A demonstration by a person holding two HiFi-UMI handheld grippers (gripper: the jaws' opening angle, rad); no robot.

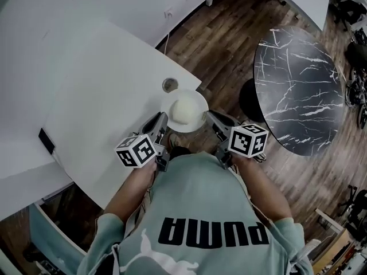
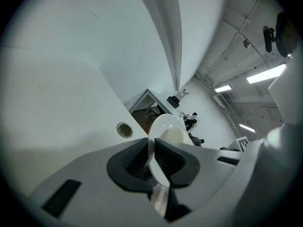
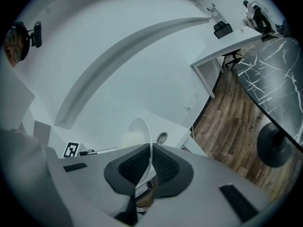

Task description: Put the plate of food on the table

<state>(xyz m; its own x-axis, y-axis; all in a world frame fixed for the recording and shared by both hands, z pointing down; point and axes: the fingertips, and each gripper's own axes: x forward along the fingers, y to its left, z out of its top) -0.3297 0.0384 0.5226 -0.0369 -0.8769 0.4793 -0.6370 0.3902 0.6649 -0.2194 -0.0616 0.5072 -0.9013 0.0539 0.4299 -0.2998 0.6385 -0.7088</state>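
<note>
A white plate [image 1: 184,110] carrying a pale mound of food [image 1: 186,108] is held in the air at the white table's corner [image 1: 192,83]. My left gripper [image 1: 161,123] is shut on the plate's left rim and my right gripper [image 1: 210,119] is shut on its right rim. In the left gripper view the plate [image 2: 163,126] stands edge-on between the dark pads, with the food [image 2: 174,136] visible on it. In the right gripper view the plate's thin rim [image 3: 147,131] is pinched between the jaws of the right gripper [image 3: 151,162].
A round cable grommet [image 1: 170,85] is set in the white table just beyond the plate. A dark flat object [image 1: 47,140] lies at the table's left edge. A round black marble table [image 1: 298,87] stands to the right over wood flooring [image 1: 223,33].
</note>
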